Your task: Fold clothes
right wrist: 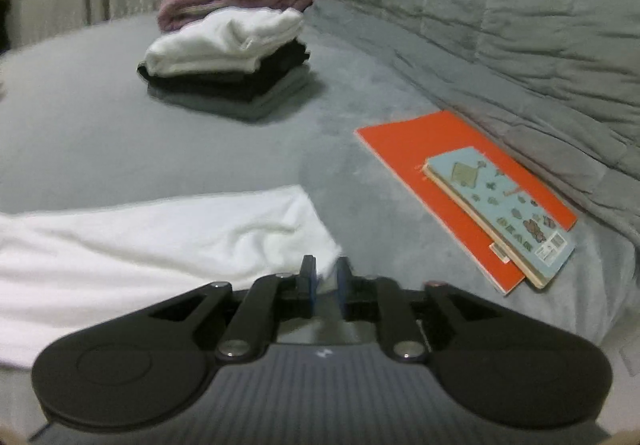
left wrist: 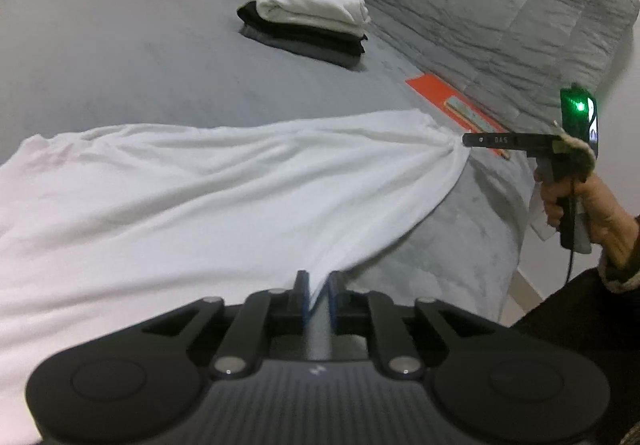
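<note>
White garment lies spread across the bed, far end flat, near edge lifted. Left tongs are clenched on one corner of that edge. Right tongs pinch the other corner, where the cloth gathers to a point; the fabric stretches taut between them, likely to keep the edge straight for a fold. Beyond, a folded stack sits finished. Books lie rightmost, clear of the work.
</note>
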`<state>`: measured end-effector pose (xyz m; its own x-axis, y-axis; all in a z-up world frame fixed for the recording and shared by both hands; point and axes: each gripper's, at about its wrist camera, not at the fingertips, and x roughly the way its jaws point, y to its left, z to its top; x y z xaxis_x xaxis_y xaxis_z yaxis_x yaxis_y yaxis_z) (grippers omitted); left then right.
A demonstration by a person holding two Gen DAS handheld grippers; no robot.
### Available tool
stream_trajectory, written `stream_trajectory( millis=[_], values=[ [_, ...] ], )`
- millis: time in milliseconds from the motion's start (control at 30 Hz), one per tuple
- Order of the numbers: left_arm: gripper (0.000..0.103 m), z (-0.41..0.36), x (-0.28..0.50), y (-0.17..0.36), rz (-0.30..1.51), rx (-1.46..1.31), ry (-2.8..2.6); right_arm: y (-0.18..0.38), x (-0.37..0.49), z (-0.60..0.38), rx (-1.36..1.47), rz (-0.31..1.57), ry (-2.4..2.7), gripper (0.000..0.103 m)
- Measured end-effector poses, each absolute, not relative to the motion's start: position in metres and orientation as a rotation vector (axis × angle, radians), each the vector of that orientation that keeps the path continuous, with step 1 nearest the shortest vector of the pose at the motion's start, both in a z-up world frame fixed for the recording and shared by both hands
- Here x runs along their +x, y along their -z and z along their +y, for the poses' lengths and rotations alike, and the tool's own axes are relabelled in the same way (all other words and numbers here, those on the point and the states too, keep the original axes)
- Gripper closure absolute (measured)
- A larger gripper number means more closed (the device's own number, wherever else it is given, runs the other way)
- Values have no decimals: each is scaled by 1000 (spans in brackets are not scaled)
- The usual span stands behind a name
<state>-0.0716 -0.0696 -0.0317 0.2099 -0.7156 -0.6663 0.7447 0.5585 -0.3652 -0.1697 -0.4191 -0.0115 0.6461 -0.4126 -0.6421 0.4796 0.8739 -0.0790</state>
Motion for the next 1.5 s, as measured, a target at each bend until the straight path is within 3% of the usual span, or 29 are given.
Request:
stream_trajectory(
  millis=[33,67,100,133,233,733,933,1033,1167,1233,1500],
  values=[
    [80,-65,-70,29,893,27,1005,9,-169,-420,128,689,488,84],
    [75,-61,-68,26,879,14,991,8,-168,-420,149,677,466,76],
    [73,-56,-65,23,865,1,975,8,-166,-418,163,671,441,67],
    [71,-51,-62,20,852,-6,956,8,-163,-415,170,667,413,65],
    [63,-36,-47,15,818,-14,843,9,-149,-400,159,671,312,65],
    [62,-6,38,28,770,12,503,20,-103,-348,-4,725,-32,65],
    [65,-8,47,37,757,-20,523,26,-92,-337,-28,740,-89,65],
    [76,-6,53,40,754,-50,518,31,-86,-336,-25,753,-85,68],
    [97,-6,52,43,736,-61,508,37,-86,-331,-19,754,-89,97],
    [98,-7,49,43,714,-62,499,34,-91,-329,-28,733,-79,101],
    [100,2,41,33,652,-130,471,16,-111,-325,-59,625,-16,102]
  ],
)
